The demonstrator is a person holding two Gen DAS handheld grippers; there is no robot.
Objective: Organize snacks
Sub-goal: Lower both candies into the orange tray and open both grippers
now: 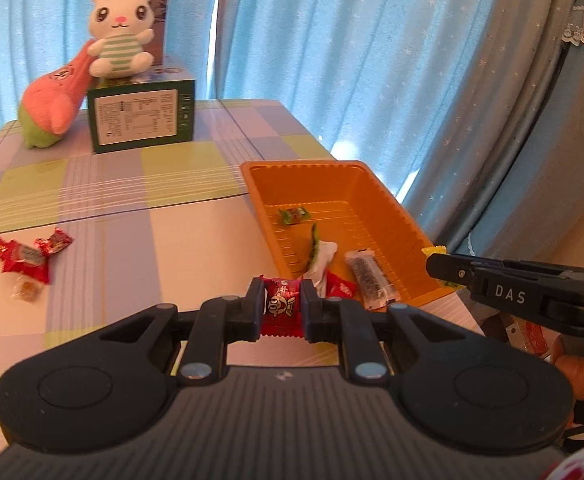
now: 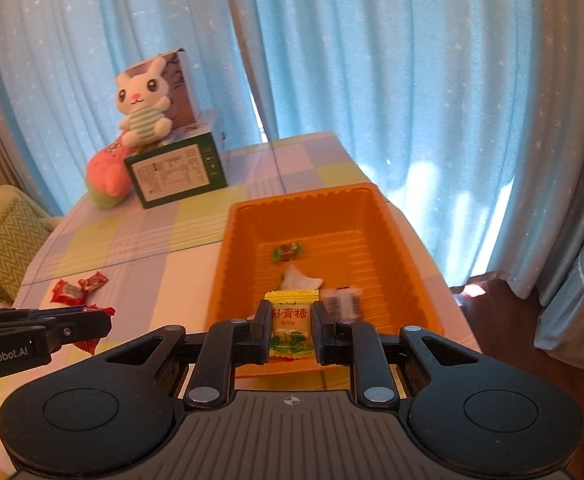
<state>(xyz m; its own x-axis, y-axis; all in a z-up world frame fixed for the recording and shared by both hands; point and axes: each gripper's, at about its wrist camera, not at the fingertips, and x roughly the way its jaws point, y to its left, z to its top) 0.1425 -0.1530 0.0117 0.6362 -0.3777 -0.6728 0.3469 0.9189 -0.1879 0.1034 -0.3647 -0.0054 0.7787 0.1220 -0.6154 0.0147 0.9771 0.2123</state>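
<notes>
A checked tabletop [image 1: 132,208] stands before blue star-print curtains [image 2: 411,100]; an orange plastic tray [image 2: 395,236] sits near its right edge. The left tongs [image 1: 282,304] are closed on a red candy packet [image 1: 280,312], held above the tabletop just beside the tray's near-left corner. The right tongs [image 2: 292,330] are closed on a yellow lozenge packet [image 2: 291,330], held over the tray's near rim.

Hazards, as judged:
- The red packet is not yet over the tray; releasing it here drops it outside.
- Both tongs converge on one corner; collision is possible.
- The tray looks light (it sits close to the tabletop edge); a nudge could push it off.
- More red packets [image 1: 26,258] lie well left, unsorted.
</notes>
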